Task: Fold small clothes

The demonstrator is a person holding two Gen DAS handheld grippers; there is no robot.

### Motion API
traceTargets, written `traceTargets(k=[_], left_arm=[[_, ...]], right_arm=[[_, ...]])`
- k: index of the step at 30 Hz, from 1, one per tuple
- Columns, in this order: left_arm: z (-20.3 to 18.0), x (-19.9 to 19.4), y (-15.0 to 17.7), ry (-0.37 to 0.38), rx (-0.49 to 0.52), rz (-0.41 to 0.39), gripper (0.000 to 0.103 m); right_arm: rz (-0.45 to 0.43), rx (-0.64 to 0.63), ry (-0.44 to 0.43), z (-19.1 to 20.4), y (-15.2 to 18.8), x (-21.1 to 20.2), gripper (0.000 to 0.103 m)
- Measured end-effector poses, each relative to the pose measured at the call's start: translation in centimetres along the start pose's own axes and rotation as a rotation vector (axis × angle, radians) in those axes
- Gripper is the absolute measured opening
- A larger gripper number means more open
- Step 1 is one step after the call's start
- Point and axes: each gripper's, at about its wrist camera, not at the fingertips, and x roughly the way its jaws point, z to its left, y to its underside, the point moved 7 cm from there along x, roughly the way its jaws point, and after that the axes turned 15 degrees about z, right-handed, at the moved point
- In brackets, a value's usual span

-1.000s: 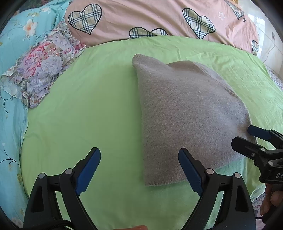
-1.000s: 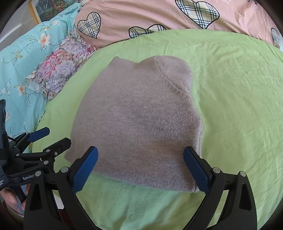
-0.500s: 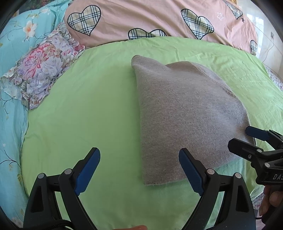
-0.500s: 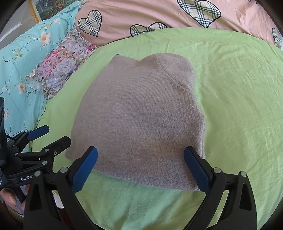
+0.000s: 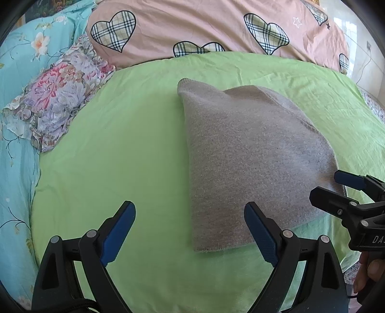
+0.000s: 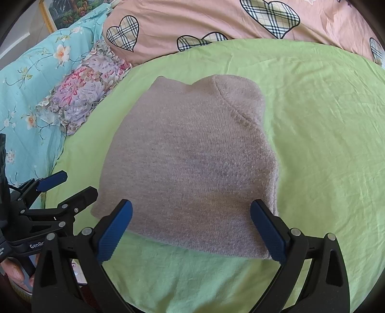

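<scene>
Right wrist view has the folded grey knitted garment [image 6: 192, 163] lying flat on the light green bed sheet [image 6: 324, 144], roughly in the middle of it, with a rounded seam showing near its far right corner. Its near edge sits right between the right gripper [image 6: 191, 231], whose blue-padded fingers [image 6: 115, 231] are spread wide on either side of it, holding nothing. The left gripper [image 6: 69, 190] pokes in at the left, just off the garment's near left corner, fingers apart too and empty. From the left wrist camera the garment [image 5: 252, 163] is over to the right, the left gripper [image 5: 190, 231] is open above bare sheet [image 5: 120, 156] and the near left corner of the knit, and the right gripper [image 5: 336, 190] comes in at the right edge. Further out, a floral ruffled pillow [image 6: 81, 94] sits at far left on a turquoise flowered cover [image 6: 31, 79], and a pink quilt with plaid hearts [image 6: 216, 19] runs along the far side.
</scene>
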Motion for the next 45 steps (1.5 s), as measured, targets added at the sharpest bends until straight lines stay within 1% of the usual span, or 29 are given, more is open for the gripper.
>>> traceTargets(k=[45], left_arm=[[0.09, -0.37, 0.33, -0.002, 0.003, -0.007, 0.093]], right_arm=[[-0.007, -0.008, -0.017, 0.69, 0.12, -0.62, 0.099]])
